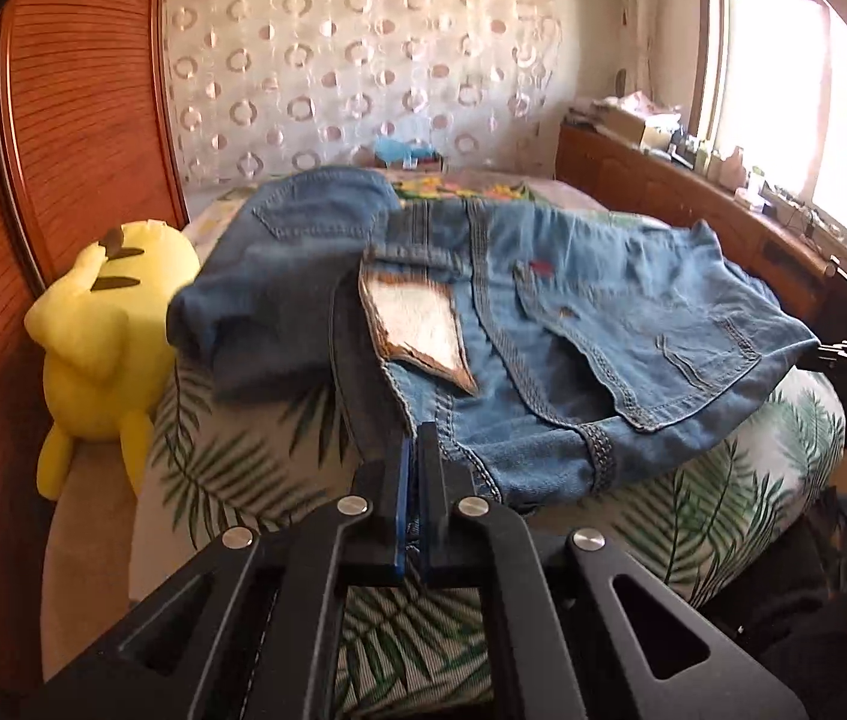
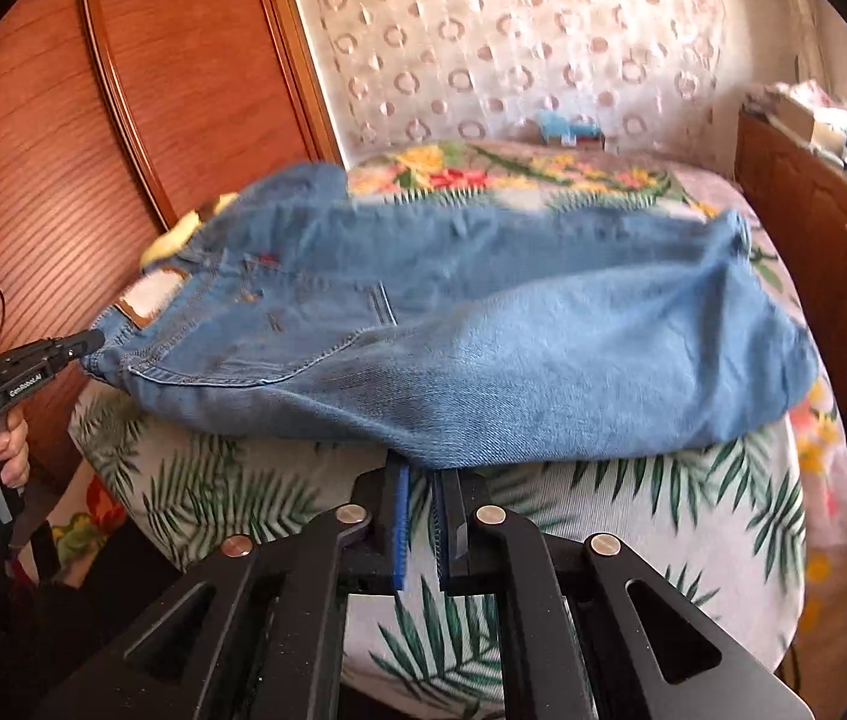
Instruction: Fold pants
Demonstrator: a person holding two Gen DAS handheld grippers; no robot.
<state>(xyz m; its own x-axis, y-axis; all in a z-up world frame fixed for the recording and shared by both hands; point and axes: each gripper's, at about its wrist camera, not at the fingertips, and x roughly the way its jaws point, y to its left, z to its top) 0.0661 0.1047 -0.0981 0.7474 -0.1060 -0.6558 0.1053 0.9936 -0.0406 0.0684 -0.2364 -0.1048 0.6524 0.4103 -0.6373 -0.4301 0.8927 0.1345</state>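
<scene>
— Leaf-print bedding [image 1: 231, 450] is spread under the jeans [image 1: 573, 324]; where are they held?

— Near the waistband, denim is clamped in the left gripper [image 1: 417, 450], jaws closed. A leg edge is pinched by the right gripper [image 2: 423, 474], nearly closed.

— Beside the jeans?

— A yellow plush [image 1: 105, 354] is propped left of them against a wooden headboard [image 1: 75, 120]; a patterned curtain [image 1: 363, 60] is hung beyond them.

Two close fisheye views look forward and down along each gripper's fingers across a bed [image 1: 231, 450]. The left wrist view faces the waistband end of the jeans [image 1: 543, 324]; the right wrist view faces a leg. Both share jeans, bed, curtain [image 2: 513, 60].
</scene>
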